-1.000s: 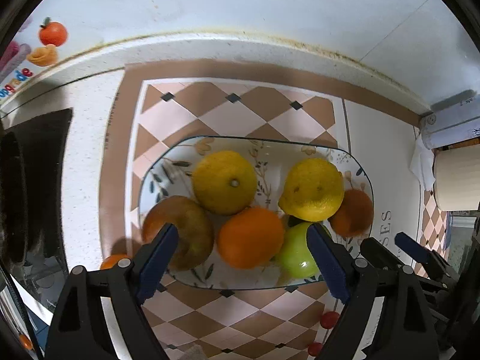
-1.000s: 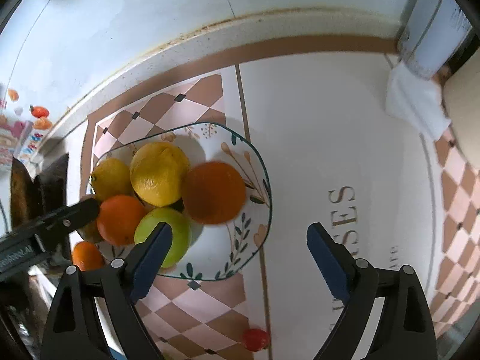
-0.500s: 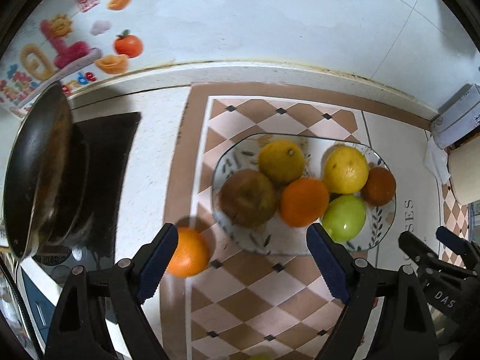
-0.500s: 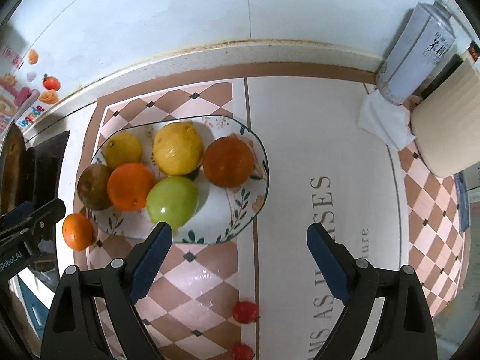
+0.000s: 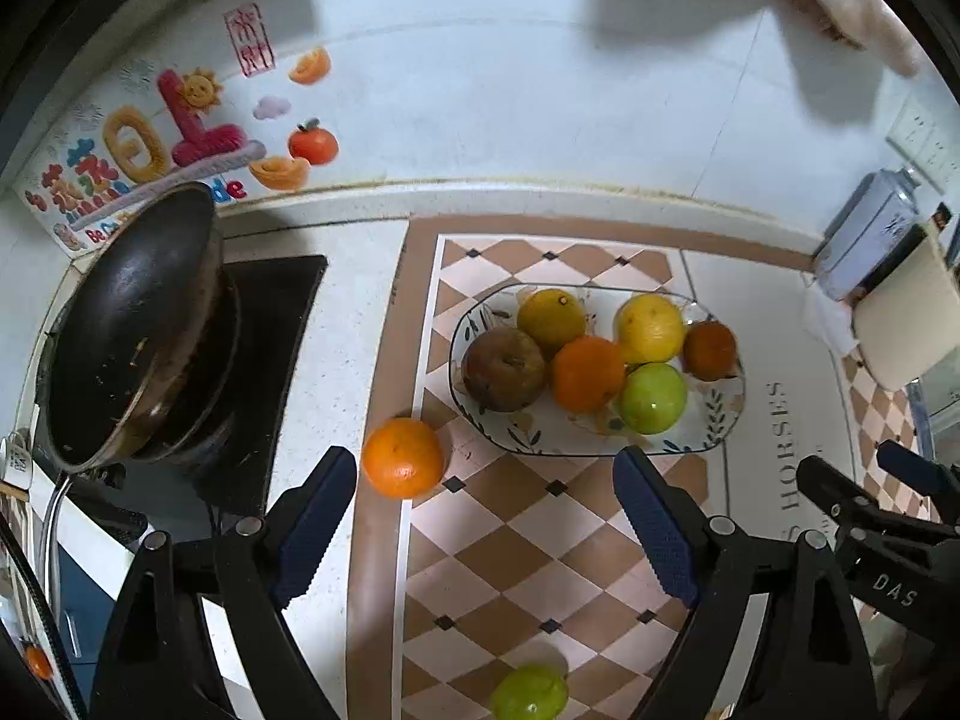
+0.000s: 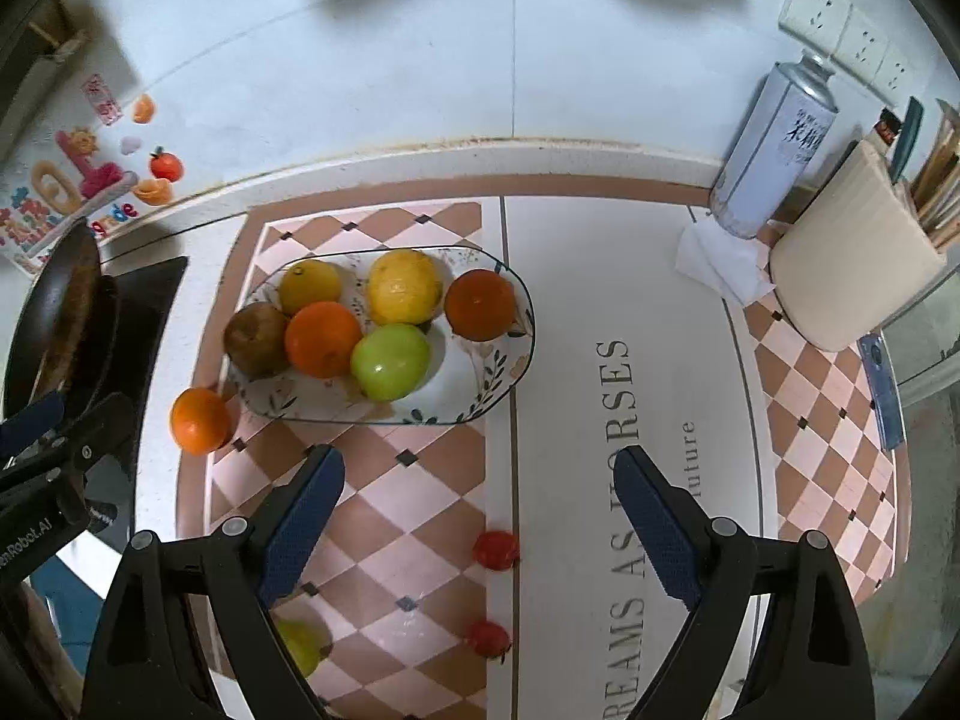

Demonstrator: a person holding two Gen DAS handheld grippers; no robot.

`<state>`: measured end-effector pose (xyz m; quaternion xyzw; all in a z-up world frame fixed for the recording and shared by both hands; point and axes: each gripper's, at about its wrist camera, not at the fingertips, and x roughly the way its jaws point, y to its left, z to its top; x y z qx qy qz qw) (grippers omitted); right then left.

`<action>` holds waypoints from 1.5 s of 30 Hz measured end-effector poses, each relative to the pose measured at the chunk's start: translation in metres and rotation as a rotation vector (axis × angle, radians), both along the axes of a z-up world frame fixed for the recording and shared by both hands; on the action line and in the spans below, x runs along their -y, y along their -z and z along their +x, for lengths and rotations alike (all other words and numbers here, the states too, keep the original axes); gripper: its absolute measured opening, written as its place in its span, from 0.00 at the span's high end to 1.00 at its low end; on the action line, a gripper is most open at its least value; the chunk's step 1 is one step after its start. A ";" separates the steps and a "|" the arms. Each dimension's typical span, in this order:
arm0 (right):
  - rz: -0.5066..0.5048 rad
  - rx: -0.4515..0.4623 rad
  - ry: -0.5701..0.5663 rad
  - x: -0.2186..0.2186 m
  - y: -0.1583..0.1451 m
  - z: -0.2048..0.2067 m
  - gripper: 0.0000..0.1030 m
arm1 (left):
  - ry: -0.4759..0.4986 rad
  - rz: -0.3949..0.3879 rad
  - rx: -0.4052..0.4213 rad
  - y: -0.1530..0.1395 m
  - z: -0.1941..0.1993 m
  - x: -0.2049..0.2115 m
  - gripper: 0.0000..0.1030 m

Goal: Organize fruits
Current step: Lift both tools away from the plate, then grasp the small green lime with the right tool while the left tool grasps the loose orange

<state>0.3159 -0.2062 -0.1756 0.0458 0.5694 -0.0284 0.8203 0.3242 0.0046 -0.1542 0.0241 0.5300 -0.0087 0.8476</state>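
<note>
Nearest the cameras, the left gripper with its blue ribbed pads hangs above the checkered pink-and-brown mat with its fingers spread wide and nothing between them. The right gripper is likewise released and empty over the same mat, near where the checks meet the white lettered panel.

Low on the mat lies a loose green round fruit, and in the right wrist view two small red fruits rest near the seam, one behind the other. A yellow-green fruit is partly hidden behind the right gripper's left finger there; whether it is the same loose green fruit cannot be told.

Further out, a loose orange citrus fruit sits on the mat's brown border, just beside the left end of the oval patterned ceramic plate but outside it.

The plate holds six fruits packed together: a brown pear-like fruit, an orange, a green apple, two yellow citrus fruits, and a dark orange fruit at the right end.

To the left stands a black wok on a dark cooktop. At the far right, against the white wall, stands a pale spray can with crumpled white tissue at its base.
</note>
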 end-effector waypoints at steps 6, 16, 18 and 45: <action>0.008 0.053 0.002 -0.006 -0.027 -0.030 0.09 | 0.026 -0.022 0.069 -0.031 -0.032 -0.003 0.15; 0.008 0.173 0.011 -0.015 -0.089 -0.081 0.09 | 0.056 -0.052 0.161 -0.074 -0.078 -0.006 0.15; 0.013 0.184 0.014 -0.016 -0.095 -0.089 0.09 | 0.057 -0.060 0.167 -0.078 -0.085 -0.007 0.15; 0.360 -0.533 -0.241 -0.142 0.171 -0.079 0.33 | -0.208 0.127 -0.312 0.094 -0.103 -0.104 0.02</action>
